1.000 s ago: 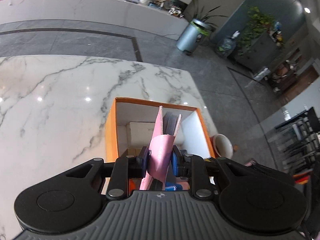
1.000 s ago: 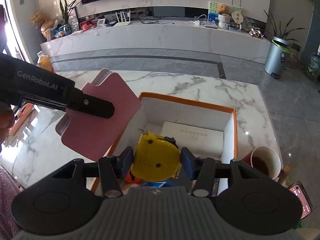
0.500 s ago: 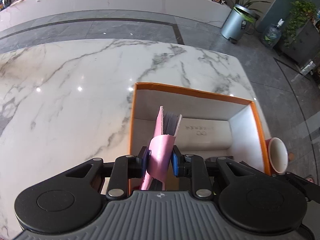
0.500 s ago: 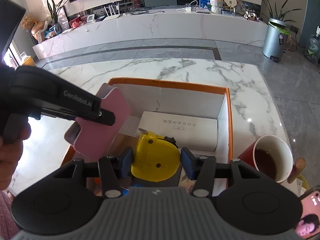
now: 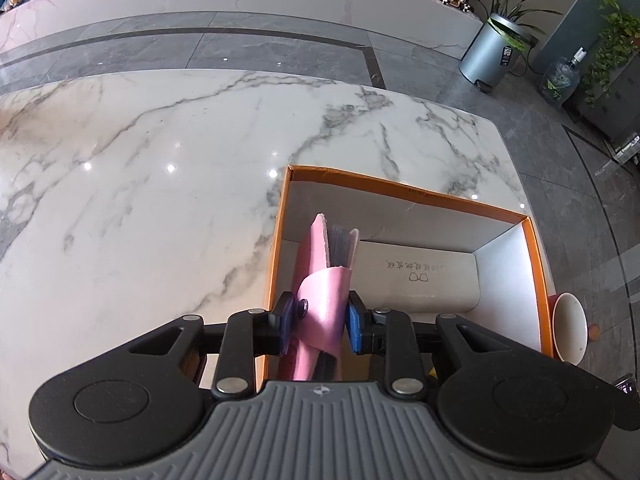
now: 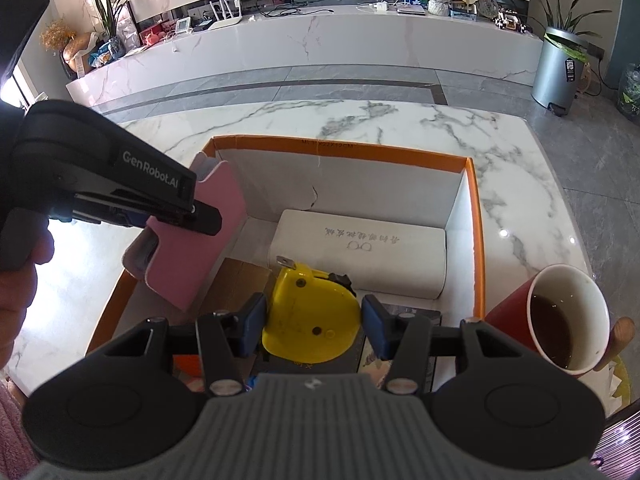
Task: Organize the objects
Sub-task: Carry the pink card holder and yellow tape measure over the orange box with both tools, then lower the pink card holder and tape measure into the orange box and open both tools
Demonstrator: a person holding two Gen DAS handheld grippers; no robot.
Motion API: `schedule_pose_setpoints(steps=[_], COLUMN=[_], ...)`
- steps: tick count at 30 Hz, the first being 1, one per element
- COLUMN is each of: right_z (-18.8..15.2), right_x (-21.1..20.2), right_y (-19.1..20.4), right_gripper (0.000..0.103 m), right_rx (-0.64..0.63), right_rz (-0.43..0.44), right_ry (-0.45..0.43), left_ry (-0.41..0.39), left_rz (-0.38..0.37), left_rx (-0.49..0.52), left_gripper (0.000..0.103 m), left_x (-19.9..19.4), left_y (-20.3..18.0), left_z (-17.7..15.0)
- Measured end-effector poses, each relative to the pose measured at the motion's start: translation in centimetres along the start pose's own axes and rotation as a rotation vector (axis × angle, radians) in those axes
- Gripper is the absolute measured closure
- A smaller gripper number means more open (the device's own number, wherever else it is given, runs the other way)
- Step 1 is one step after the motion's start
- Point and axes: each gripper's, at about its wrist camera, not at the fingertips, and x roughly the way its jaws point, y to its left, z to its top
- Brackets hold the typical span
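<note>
Both grippers work over the orange box (image 6: pixel 476 216): the left gripper (image 5: pixel 322 322) clamps a pink notebook (image 5: pixel 320 280) at the left wall, best lowered upright, while the right gripper (image 6: pixel 314 322) grips a yellow tape measure (image 6: pixel 310 312).

The worktop (image 5: pixel 160 200) is a glossy white marble slab with grey veins, catching small points of light. An open box (image 6: pixel 475 216) with orange outer walls and white inner walls stands directly on it, toward the right side and near the close edge. Just beside the box's right wall sits a red cup (image 6: pixel 508 316) with a white inside, holding dark liquid, with bare marble stretching away to the left.
</note>
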Motion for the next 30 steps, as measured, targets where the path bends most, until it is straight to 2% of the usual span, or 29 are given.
schedule_pose_setpoints(steps=[8,17,22,30], right_z=[0.3,2.0,3.7,5.8], right_x=[0.7,1.5,3.1,6.9], right_y=[0.7,2.2,2.8,4.0], right_gripper=[0.049,0.049,0.049,0.049], right_rx=[-0.016,-0.043,-0.028,-0.029], right_rz=[0.017,0.027,-0.017,-0.067], right_ry=[0.007,-0.021,-0.039,-0.002], left_ry=[0.005,-0.098,-0.128,-0.165], left_rz=[-0.033,-0.145,-0.118,-0.053], left_rx=[0.011,0.088,0.113,0.187], left_gripper=[0.07,0.068,0.067,0.067], left_x=[-0.5,-3.9,-4.1,-2.7], left_y=[0.5,2.0,3.5,6.6], left_z=[0.0,0.6,1.3,1.1])
